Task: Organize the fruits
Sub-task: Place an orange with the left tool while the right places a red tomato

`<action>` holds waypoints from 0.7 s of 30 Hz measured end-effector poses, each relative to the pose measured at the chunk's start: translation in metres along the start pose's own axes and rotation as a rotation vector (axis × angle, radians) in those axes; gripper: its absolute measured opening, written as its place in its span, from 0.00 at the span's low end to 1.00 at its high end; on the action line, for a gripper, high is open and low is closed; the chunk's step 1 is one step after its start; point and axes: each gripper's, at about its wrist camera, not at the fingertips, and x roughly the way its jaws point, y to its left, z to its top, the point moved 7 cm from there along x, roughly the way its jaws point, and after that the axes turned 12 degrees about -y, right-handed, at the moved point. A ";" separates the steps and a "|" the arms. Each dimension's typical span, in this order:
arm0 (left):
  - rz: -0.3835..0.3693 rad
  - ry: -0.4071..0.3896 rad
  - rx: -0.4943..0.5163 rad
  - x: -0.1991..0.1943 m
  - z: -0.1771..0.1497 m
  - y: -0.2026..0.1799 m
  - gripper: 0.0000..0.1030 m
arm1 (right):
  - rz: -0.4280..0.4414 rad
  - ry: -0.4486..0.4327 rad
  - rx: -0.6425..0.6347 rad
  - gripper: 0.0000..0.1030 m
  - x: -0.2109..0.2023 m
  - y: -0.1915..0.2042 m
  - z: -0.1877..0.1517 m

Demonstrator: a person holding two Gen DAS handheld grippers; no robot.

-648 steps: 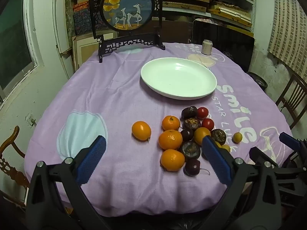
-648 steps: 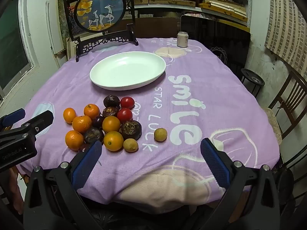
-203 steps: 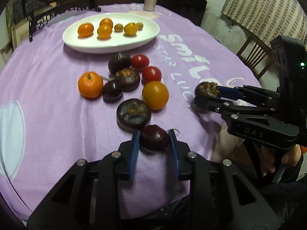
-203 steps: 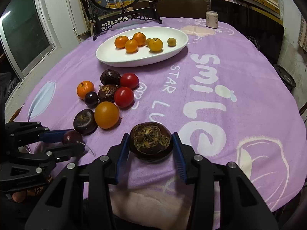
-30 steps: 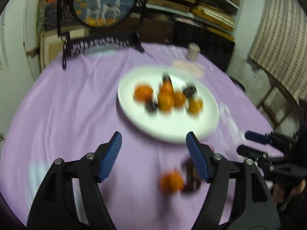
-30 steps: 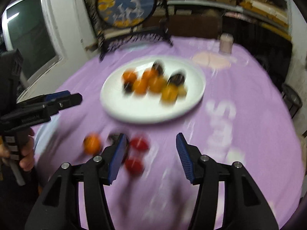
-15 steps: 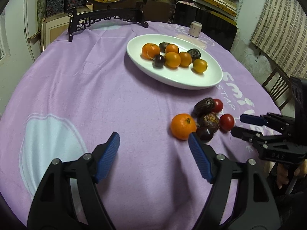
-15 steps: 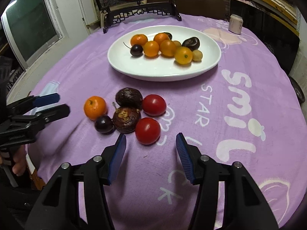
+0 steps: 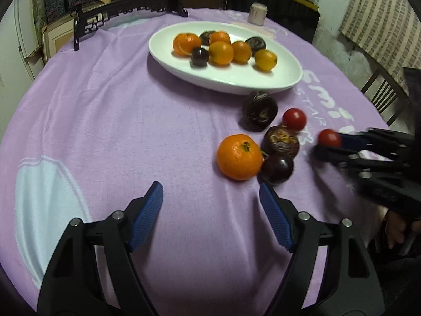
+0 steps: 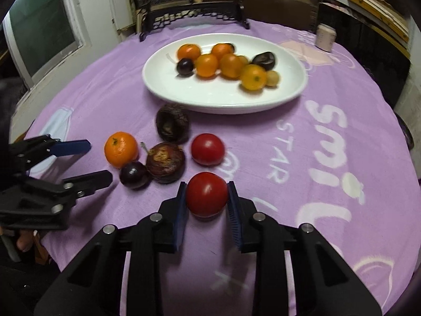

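Note:
A white plate (image 9: 236,79) (image 10: 210,97) at the back holds several oranges and dark fruits. On the purple cloth in front of it lie an orange (image 9: 239,156) (image 10: 121,148), a dark plum (image 9: 277,168) (image 10: 134,174), two wrinkled passion fruits (image 9: 280,141) (image 9: 260,110) and a red tomato (image 10: 208,148). My right gripper (image 10: 206,187) (image 9: 323,146) is closing, and its blue pads touch both sides of a second red tomato (image 10: 206,197) that rests on the cloth. My left gripper (image 9: 210,192) (image 10: 100,160) is opening with nothing between its jaws, just short of the orange and plum.
A dark carved stand (image 9: 126,18) (image 10: 194,13) with a round picture rises behind the plate. A small pale cup (image 9: 257,17) (image 10: 325,36) stands at the back right. A chair (image 9: 381,97) is beyond the table's right edge, a window (image 10: 39,26) to the left.
My right gripper has sunk around the near red tomato and its jaws have come in against it. My left gripper has dropped closer to the orange and plum, jaws slightly wider.

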 end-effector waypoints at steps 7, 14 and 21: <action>0.036 -0.013 0.087 0.027 0.018 -0.021 0.70 | 0.012 0.001 0.077 0.29 -0.013 -0.020 -0.009; -0.007 -0.015 0.053 0.020 0.021 -0.029 0.36 | 0.020 -0.033 0.093 0.29 -0.029 -0.023 -0.007; -0.030 -0.058 0.021 -0.006 0.029 -0.027 0.36 | 0.036 -0.044 0.088 0.29 -0.031 -0.019 -0.002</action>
